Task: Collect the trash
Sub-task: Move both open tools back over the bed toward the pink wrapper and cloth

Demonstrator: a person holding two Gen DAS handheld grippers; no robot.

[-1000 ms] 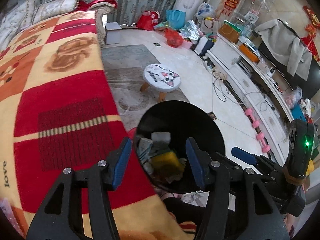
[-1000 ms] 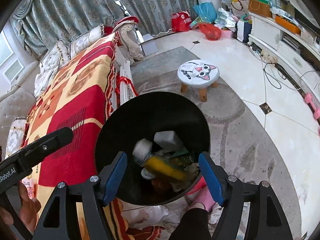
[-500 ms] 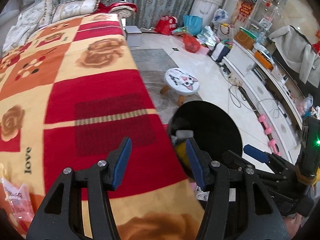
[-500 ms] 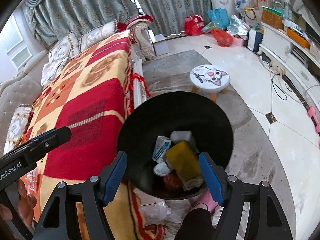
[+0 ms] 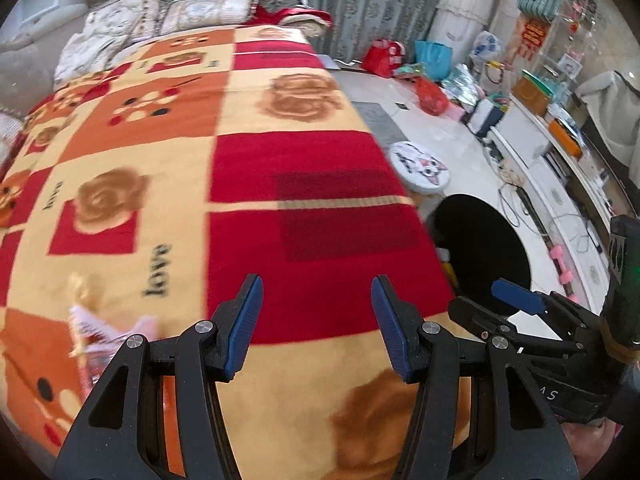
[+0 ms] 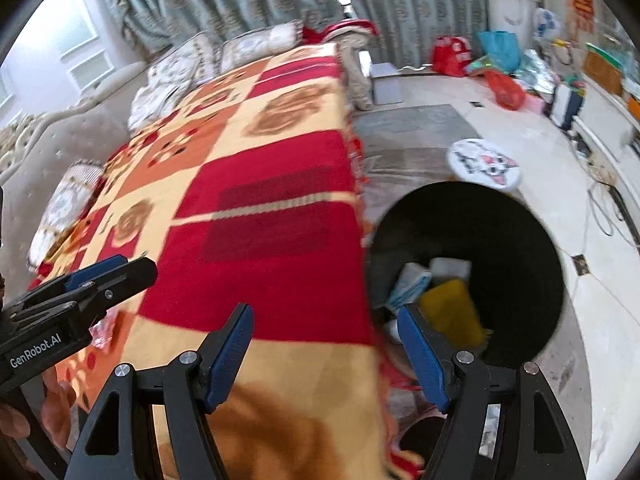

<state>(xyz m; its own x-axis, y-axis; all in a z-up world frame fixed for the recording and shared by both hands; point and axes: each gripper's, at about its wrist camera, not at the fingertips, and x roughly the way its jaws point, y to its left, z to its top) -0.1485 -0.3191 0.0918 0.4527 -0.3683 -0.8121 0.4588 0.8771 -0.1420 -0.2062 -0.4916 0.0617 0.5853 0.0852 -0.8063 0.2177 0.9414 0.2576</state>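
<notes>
Two claws empty | left claw (image 5: pixel 316 320) and right claw (image 6: pixel 324 354) gape over red-and-yellow patterned blanket (image 5: pixel 280 200) | round black trash bin (image 6: pixel 516 240) at right claw's 2 o'clock | pink crumpled wrapper (image 5: pixel 96 332) at left claw's 9 o'clock

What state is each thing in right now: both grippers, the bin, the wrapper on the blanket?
left gripper: open, empty, over the blanket.
right gripper: open, empty.
black bin: upright on the floor beside the bed, lidless, partly filled with trash.
pink wrapper: lying on the blanket, not yet collected.
</notes>
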